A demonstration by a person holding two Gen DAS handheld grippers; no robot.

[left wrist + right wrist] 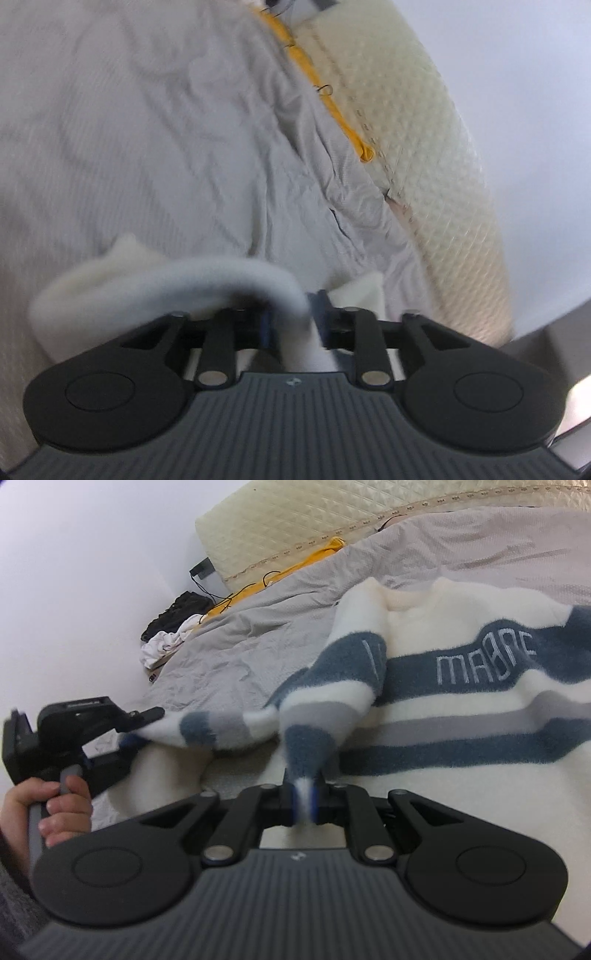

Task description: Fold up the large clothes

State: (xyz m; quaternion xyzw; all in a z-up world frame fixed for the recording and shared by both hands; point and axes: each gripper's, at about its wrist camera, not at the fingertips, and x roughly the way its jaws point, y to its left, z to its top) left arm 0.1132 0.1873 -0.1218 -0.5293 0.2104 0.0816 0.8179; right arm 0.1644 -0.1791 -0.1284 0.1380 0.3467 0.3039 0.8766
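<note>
The right gripper (303, 801) is clenched on the striped sweater's (461, 716) sleeve, which lies on the bed (229, 650) ahead of its fingers; the left gripper (295, 325) stands parted around the cuff (166, 280); I judge the cuff may slip free and undo the fold.

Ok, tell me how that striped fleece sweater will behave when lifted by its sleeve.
Probably floppy: the striped fleece sweater sags between the right gripper and left gripper. Likely light yet bulky, given its thick pile. It should drag across the grey bedspread rather than slide freely.
</note>
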